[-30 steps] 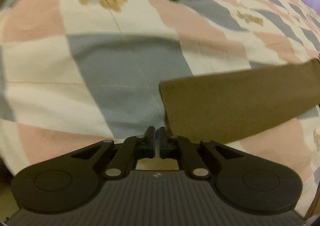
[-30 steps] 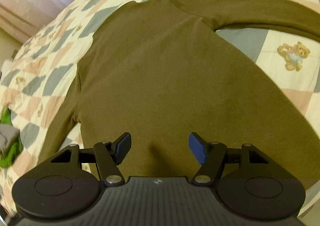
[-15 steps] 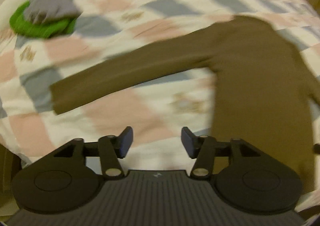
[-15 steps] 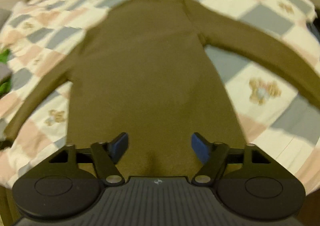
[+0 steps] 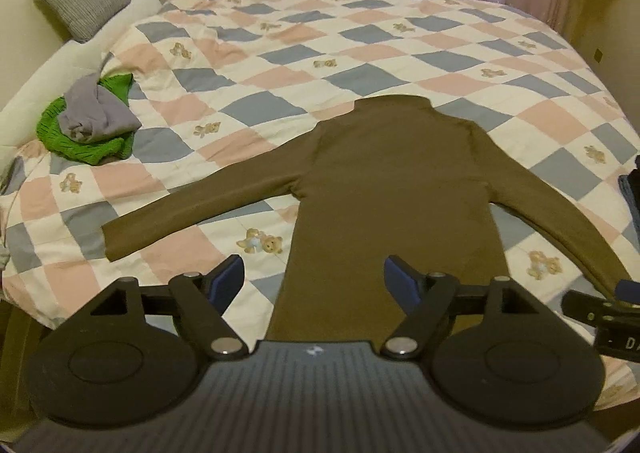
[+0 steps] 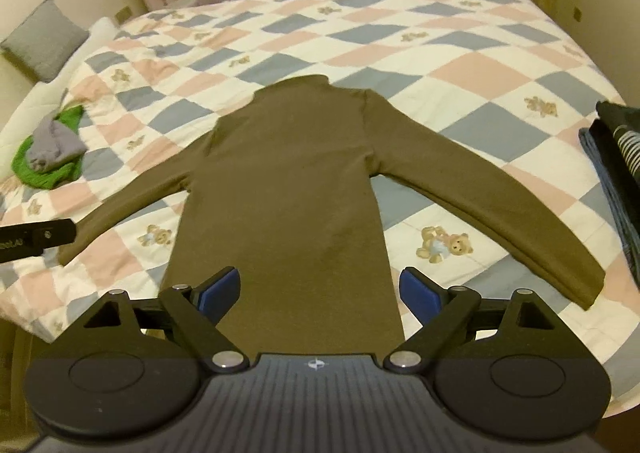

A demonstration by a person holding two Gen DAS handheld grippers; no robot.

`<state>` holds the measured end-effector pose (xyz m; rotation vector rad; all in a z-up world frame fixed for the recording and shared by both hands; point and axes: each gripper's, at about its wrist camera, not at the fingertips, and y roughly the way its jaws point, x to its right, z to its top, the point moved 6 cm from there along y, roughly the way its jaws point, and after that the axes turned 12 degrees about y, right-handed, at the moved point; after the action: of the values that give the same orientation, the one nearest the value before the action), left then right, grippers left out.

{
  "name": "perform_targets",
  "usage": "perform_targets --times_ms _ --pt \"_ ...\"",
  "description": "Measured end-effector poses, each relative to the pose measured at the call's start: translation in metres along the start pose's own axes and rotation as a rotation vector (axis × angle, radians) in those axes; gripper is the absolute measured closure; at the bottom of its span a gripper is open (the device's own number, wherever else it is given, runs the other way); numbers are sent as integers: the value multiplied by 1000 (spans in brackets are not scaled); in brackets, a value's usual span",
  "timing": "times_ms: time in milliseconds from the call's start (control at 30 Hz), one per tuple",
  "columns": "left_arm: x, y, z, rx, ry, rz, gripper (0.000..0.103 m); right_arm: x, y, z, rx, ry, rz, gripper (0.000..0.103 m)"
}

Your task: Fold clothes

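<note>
Olive sweater (image 5: 396, 189) lies flat under both gaping claws; only right view shows dark folded stack (image 6: 620, 157).

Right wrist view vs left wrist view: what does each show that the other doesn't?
Only the right wrist view shows the sweater's right cuff and a dark striped stack. Only the left wrist view shows the left cuff uncovered. Both share the brown sweater flat on the quilt, the green and grey pile, and open grippers: left gripper, right gripper.

sweater (image 5: 396, 189) on bed (image 5: 360, 37) (clothes pile (image 5: 90, 125) left)
</note>
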<state>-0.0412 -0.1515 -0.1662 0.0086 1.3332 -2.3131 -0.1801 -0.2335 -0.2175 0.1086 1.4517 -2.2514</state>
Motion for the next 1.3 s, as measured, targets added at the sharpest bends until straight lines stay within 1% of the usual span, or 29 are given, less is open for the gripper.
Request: perform_targets --times_ms 67,333,567,933,1300 --pt "5 -14 -4 3 -3 8 23 -3 -13 -2 5 -24 14 12" --pt "9 -46 -17 1 -15 33 20 -13 -43 -10 9 -75 57 12" --pt "10 -61 -25 -5 -14 44 19 -14 -55 -17 6 -80 51 11" --pt "21 -78 -29 17 -11 36 16 -9 -72 -17 33 -114 31 10" --pt "31 -85 -28 29 -7 36 14 -7 -86 -13 61 -149 53 8"
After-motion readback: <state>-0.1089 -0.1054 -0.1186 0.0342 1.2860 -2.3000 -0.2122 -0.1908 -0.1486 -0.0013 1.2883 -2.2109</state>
